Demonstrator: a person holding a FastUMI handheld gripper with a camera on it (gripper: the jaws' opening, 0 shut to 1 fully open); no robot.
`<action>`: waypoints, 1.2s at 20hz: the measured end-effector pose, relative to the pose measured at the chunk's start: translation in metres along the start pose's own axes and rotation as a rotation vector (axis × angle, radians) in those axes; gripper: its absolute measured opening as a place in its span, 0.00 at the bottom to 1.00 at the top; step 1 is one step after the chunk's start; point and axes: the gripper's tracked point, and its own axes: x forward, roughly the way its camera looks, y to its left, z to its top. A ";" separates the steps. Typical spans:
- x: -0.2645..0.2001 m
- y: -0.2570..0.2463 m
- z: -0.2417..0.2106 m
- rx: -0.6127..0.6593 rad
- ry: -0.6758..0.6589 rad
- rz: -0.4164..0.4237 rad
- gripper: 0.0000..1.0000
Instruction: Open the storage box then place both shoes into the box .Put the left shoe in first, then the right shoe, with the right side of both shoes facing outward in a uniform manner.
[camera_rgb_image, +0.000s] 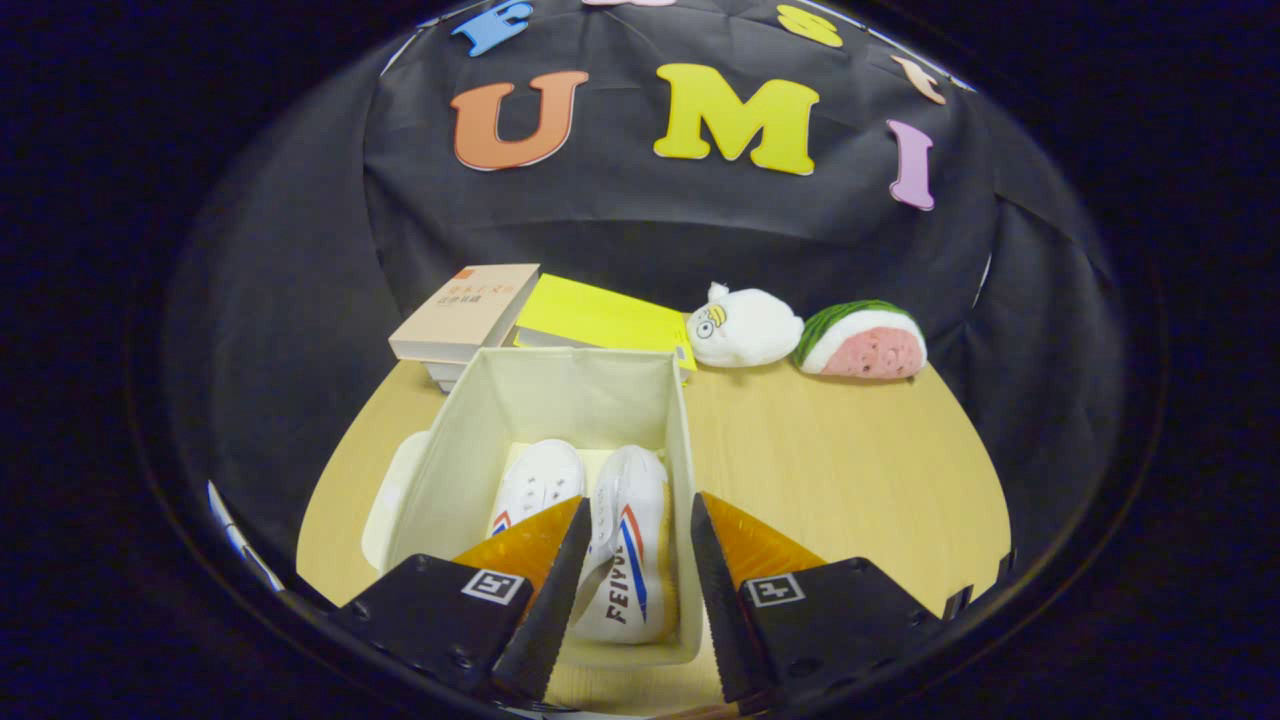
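Gripper (640, 515) held wide open, nothing gripped, above near end of storage box (440, 470). Left shoe (535, 480) and right shoe (630, 540) seen side by side inside, toes far.

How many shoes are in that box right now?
2. One white shoe lies in the box, partly behind a finger of the open tool; the striped shoe lies beside it, between the fingers.
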 end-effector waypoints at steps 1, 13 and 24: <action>-0.008 -0.003 0.003 0.003 -0.029 -0.006 0.66; -0.121 -0.018 0.019 -0.054 -0.463 -0.027 1.00; -0.151 -0.071 -0.029 0.026 -0.556 -0.149 1.00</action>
